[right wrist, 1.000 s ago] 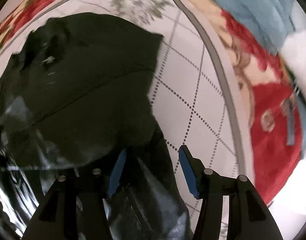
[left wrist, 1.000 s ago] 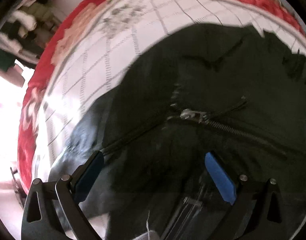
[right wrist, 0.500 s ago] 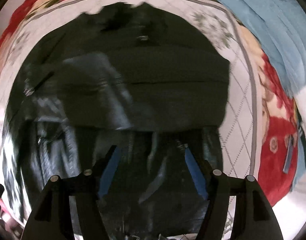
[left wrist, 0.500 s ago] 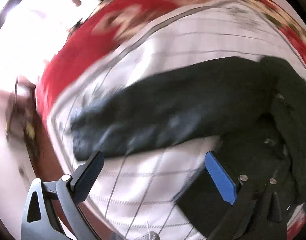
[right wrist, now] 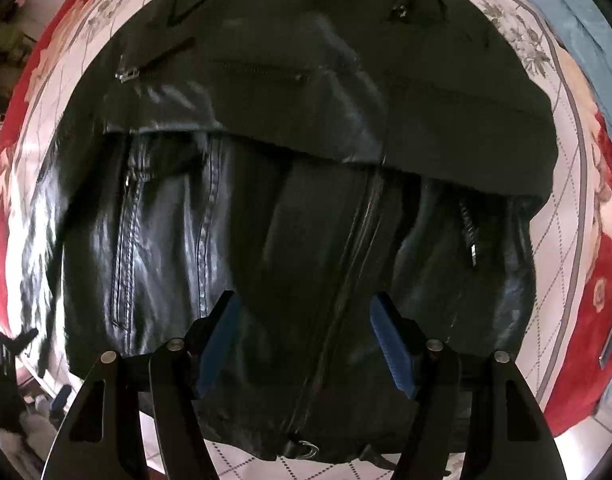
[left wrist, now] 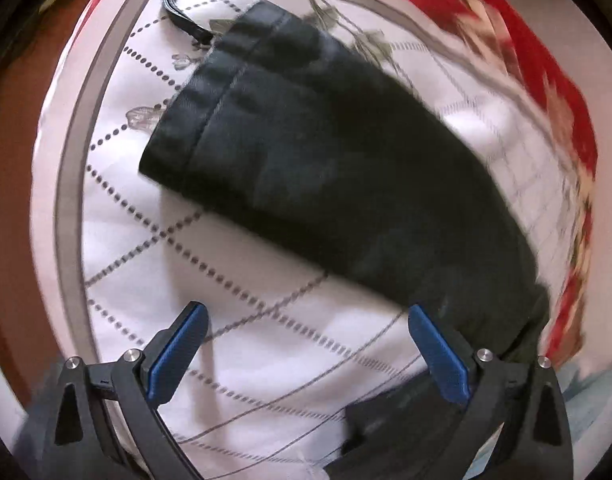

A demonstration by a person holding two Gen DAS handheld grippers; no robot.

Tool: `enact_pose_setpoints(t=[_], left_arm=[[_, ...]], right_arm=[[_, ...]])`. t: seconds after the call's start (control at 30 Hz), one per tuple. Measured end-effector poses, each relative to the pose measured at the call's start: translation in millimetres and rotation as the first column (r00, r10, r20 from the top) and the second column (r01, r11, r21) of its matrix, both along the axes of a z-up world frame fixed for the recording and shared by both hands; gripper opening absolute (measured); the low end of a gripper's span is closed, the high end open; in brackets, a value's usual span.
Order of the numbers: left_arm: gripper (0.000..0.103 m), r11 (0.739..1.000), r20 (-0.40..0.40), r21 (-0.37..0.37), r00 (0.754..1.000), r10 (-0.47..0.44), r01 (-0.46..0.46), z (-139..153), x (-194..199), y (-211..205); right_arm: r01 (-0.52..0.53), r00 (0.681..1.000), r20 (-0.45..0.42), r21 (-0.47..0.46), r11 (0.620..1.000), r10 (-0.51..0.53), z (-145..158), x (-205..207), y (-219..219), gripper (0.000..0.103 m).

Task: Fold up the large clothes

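My left tool (left wrist: 306,354) hung wide and empty, nearer the jacket's sleeve (left wrist: 326,160) stretching ahead-left across the bed (left wrist: 146,264); my right tool (right wrist: 306,340) gaped over the jacket (right wrist: 290,184).

My left wrist cam looks steeply down, close over jacket sleeve (left wrist: 326,152) on bed (left wrist: 266,340). My right wrist cam looks down over jacket (right wrist: 306,160) front, close. Shared: black jacket, white-patterned bed cover.
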State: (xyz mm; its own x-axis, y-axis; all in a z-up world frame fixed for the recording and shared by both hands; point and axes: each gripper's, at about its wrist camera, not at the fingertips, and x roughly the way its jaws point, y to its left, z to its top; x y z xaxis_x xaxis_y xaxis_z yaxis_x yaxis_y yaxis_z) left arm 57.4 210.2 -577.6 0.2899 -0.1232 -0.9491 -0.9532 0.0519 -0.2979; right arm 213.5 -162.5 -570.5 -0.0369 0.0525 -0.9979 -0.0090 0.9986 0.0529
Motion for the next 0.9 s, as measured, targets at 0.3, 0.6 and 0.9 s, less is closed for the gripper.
enact_pose_setpoints(t=[0.3,0.6,0.9], left_arm=[[0.083,0.986,-0.063,0.136,0.993,0.104,-0.095,-3,34,38],[0.004,0.933,-0.216,0.352,0.976,0.000,0.078,14,91,51],[0.002,0.706,-0.275,0.606,0.929,-0.247,0.366,99,161,15]], right_arm=[[0.063,0.998,-0.019,0.015,0.998,-0.063,-8,8,0,0.070],[0.082,0.996,0.023,-0.012,0.997,-0.082,-4,29,8,0.069],[0.147,0.980,0.143,-0.068,0.987,-0.136,13,67,-8,0.075]])
